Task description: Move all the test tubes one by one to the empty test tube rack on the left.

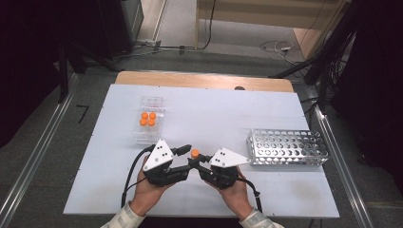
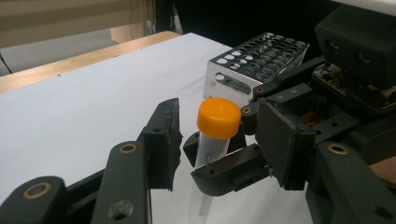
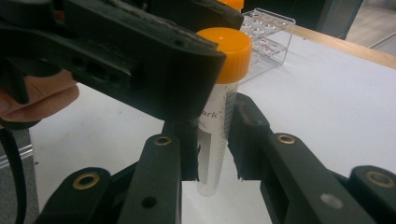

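Note:
A clear tube with an orange cap (image 1: 195,153) stands upright just above the white table, between the two grippers at the near middle. My right gripper (image 3: 215,135) is shut on the tube's printed body (image 3: 217,126), one pad on each side. My left gripper (image 2: 220,133) comes from the opposite side with its jaws on either side of the orange cap (image 2: 218,116). A gap shows between its left pad (image 2: 163,140) and the cap, so it is open. In the high view, the left gripper (image 1: 189,159) and the right gripper (image 1: 197,161) nearly touch.
A metal tube rack (image 1: 287,147) with several empty holes lies at the right of the table. A clear plastic rack (image 1: 148,118) holding several orange-capped tubes stands at the back left. The white board (image 1: 214,114) ends at a wooden strip at the far edge.

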Available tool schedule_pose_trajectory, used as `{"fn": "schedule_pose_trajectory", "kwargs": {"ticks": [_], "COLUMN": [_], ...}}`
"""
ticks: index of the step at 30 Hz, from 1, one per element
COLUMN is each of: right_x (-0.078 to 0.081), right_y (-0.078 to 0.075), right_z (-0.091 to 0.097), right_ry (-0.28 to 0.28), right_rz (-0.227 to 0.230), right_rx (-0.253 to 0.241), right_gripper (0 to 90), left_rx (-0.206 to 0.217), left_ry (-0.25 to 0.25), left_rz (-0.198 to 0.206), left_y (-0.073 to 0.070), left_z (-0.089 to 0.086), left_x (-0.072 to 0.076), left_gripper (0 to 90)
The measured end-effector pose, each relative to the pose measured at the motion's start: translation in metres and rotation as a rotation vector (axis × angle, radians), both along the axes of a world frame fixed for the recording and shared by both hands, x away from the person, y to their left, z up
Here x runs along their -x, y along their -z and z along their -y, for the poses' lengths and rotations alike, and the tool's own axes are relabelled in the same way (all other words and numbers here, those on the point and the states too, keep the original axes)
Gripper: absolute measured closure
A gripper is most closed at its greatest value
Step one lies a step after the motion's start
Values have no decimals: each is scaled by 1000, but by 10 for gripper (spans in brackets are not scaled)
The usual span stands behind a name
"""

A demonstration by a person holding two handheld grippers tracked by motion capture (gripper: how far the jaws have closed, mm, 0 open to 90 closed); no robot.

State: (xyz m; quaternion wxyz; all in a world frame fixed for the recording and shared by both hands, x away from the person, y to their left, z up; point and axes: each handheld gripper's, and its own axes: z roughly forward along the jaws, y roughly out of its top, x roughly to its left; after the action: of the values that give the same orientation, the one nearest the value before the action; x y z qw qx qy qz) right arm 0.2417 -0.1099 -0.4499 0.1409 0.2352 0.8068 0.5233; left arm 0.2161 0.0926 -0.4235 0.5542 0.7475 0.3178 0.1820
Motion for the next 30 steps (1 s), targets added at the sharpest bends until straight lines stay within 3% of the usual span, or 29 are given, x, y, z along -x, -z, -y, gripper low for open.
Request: {"fn": "schedule_pose_trajectory", "kwargs": {"ticks": [12, 30], "right_x": [-1, 2], "right_y": [1, 1], "right_z": [-1, -2], "right_ry": [-8, -19], "right_rz": [-21, -22], "right_rx": [0, -6], "right_gripper": [718, 718], "left_rx": [-18, -11], "left_ry": [3, -2], "left_rz": [16, 17], "left_y": [2, 2], "left_z": [2, 2], "left_x": [0, 0], "left_gripper": [626, 685]}}
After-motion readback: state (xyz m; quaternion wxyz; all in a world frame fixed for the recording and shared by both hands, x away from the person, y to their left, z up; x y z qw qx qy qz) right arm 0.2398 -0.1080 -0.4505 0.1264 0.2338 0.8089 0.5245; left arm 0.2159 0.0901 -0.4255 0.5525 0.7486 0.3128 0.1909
